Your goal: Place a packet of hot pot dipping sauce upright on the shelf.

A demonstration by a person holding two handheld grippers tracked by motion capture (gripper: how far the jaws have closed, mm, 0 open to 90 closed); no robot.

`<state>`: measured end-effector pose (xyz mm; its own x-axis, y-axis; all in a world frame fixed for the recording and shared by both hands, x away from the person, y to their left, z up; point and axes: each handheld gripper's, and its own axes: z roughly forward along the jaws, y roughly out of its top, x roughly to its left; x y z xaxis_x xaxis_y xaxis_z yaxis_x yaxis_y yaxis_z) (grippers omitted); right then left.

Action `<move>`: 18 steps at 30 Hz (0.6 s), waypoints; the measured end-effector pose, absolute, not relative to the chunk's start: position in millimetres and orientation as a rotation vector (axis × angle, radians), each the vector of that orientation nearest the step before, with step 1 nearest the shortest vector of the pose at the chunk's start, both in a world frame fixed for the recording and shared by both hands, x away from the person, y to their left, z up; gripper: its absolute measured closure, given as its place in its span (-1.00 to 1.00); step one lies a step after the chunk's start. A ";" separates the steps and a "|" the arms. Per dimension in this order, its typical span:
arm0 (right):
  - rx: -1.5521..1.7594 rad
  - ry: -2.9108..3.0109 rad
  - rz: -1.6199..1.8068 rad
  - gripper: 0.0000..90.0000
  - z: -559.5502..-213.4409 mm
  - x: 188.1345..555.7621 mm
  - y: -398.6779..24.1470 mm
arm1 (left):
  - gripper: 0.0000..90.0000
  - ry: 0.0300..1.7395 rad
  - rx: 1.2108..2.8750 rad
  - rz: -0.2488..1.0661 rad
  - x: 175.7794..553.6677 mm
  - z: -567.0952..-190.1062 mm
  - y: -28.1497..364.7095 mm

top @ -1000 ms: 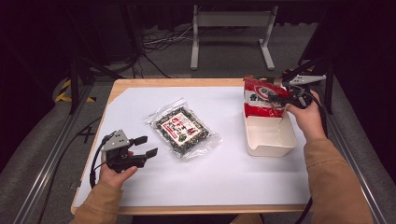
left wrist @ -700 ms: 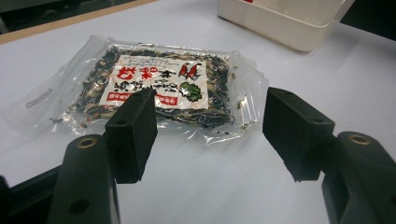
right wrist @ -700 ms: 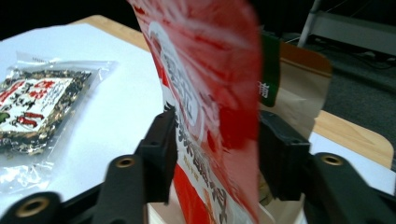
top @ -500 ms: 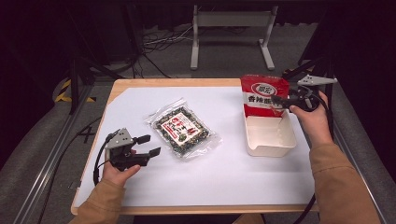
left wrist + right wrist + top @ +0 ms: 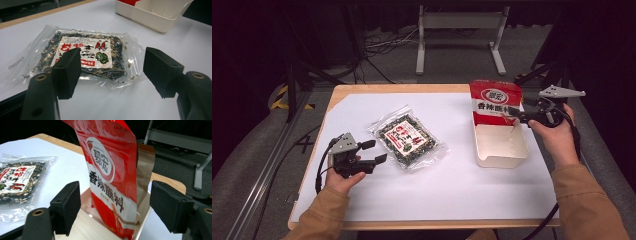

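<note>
On the white-covered table [image 5: 452, 190] a red pouch [image 5: 493, 101] stands upright in the far end of a cream tray [image 5: 502, 147], and the right gripper [image 5: 518, 118] sits just beside it with its jaws spread wide — the pouch stands between them, gripped by neither. Over on the left, the left gripper [image 5: 374, 152] rests near a clear bag of dark dried bits [image 5: 407, 137] — jaws wide apart too, holding nothing.

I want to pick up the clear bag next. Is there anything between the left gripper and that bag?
Nothing visible. The left gripper is open beside the clear bag, with bare white table between them; the jaws already point at the bag's near edge.
</note>
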<state>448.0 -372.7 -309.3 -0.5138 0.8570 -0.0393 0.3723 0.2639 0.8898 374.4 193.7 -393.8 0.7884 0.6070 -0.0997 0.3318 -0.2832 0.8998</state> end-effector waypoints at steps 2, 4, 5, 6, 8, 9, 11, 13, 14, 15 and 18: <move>1.115 2.008 1.197 -0.46 -308.0 444.2 -372.9 | -0.32 0.716 1.893 0.315 374.9 -394.0 194.1; 1.104 2.001 1.217 -0.47 -304.7 434.3 -372.2 | -0.32 0.729 1.902 0.344 375.8 -394.2 195.6; 1.104 2.001 1.217 -0.47 -304.7 434.3 -372.2 | -0.32 0.729 1.902 0.344 375.8 -394.2 195.6; 1.098 2.004 1.221 -0.47 -303.6 430.4 -371.2 | -0.32 0.736 1.899 0.343 375.9 -394.4 195.6; 1.091 2.012 1.232 -0.47 -302.5 425.1 -369.3 | -0.31 0.735 1.906 0.343 376.4 -394.5 196.2; 1.096 2.021 1.247 -0.46 -301.9 421.7 -367.4 | -0.30 0.735 1.909 0.345 376.6 -394.6 196.2; 1.088 2.031 1.273 -0.43 -301.2 415.9 -363.9 | -0.29 0.733 1.914 0.340 377.2 -394.6 196.6; 1.066 2.037 1.282 -0.39 -300.6 408.8 -359.5 | -0.29 0.737 1.916 0.334 377.5 -394.5 197.0; 1.055 2.035 1.295 -0.38 -300.6 405.7 -357.5 | -0.29 0.734 1.919 0.335 377.9 -394.5 197.2; 1.039 2.038 1.304 -0.36 -300.7 402.7 -355.7 | -0.29 0.735 1.922 0.338 377.9 -394.4 197.2; 1.015 2.036 1.318 -0.34 -301.4 396.5 -351.8 | -0.29 0.738 1.925 0.336 377.8 -394.5 197.4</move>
